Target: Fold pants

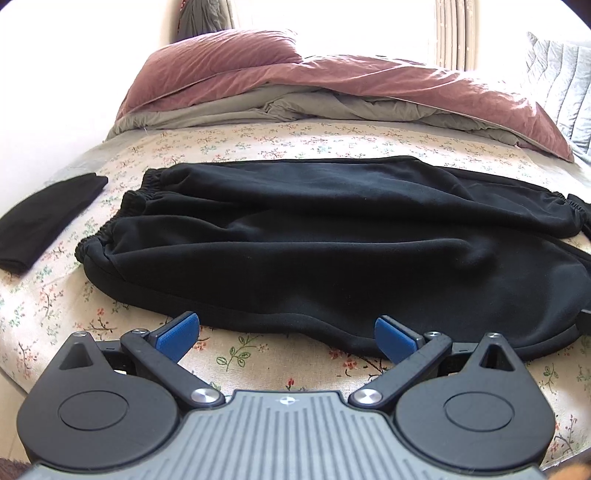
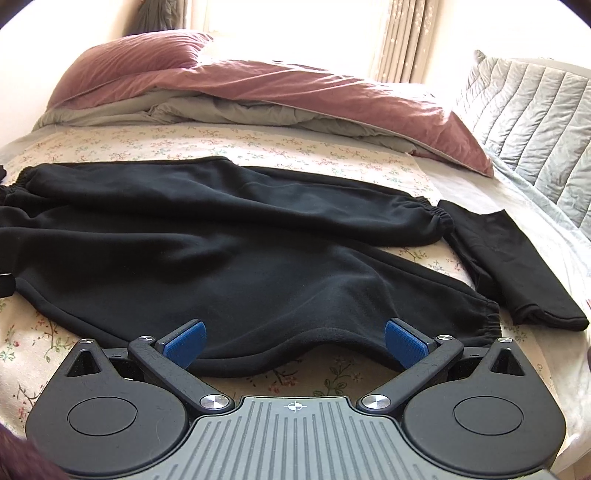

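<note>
Both claws spread wide over black pants, left claw, right claw, folded garment right view only

Bedroom setup, basically all bed: a mattress with a cream floral sheet, and a dusty-pink duvet with a grey underside bunched up at the far end. Matching pink pillow sits back left. A grey quilted headboard runs along the right side. Window behind is totally blown out with daylight (beige curtain hanging beside it). Pale walls.
</note>
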Demonstrator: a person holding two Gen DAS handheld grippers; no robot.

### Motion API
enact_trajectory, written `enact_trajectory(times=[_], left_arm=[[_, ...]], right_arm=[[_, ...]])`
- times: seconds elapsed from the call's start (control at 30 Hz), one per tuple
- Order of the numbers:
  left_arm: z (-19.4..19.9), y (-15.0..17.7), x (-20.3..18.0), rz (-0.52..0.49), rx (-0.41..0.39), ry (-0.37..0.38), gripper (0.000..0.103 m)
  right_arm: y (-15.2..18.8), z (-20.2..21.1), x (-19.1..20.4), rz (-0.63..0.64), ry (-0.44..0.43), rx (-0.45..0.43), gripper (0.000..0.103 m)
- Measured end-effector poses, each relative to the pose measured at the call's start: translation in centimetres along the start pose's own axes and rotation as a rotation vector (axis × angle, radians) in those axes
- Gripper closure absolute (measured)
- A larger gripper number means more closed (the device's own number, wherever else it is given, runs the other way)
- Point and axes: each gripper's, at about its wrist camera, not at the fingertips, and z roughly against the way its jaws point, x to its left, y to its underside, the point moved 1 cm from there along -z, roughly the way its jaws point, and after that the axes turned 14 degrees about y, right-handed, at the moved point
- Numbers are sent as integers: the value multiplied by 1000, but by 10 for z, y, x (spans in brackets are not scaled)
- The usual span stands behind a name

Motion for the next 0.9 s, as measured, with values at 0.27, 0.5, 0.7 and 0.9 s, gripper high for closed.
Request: enact_trajectory(times=[0.27, 0.5, 0.7, 0.9], left_arm=[[-10, 1, 68, 193, 76, 88, 0], [-15, 13, 137, 310, 63, 61, 12], [-13, 7, 184, 487, -8, 92, 22], [-20, 5, 224, 660, -103, 142, 38]], right_arm=[[14, -19, -39, -114, -110, 105, 0], [32, -37, -85, -304, -122, 161, 2], [31, -44, -108, -449, -105, 200, 2], [33, -51, -128, -507, 9, 203, 4]])
